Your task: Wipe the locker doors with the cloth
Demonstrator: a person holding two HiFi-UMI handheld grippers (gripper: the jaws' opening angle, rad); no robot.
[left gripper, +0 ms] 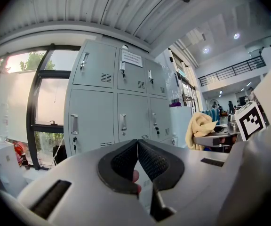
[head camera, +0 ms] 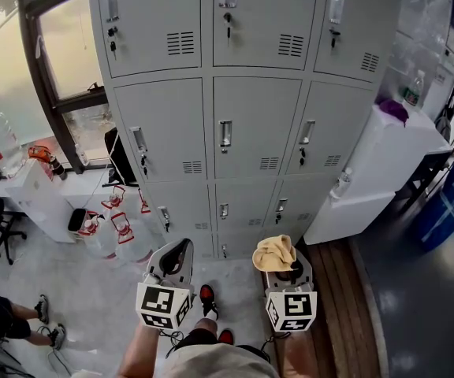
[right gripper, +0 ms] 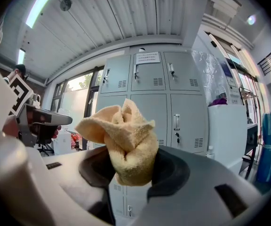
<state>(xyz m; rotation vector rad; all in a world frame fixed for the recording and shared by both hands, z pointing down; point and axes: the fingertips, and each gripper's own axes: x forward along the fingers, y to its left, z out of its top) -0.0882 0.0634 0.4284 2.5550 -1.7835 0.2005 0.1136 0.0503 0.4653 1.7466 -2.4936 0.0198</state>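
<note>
Before grey lockers (head camera: 247, 93), pale floor (head camera: 93, 305)

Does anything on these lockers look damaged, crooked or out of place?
Nothing stands out. The locker doors in view are all shut and straight, with no dent or spill visible. The cloth is simply bunched up in the right gripper, and the left gripper is shut and empty.

Lockers (head camera: 254, 124) ahead; window (head camera: 61, 46) left, cabinet (head camera: 369, 172) right; cloth (right gripper: 121, 135) in right gripper (right gripper: 133, 166).
</note>
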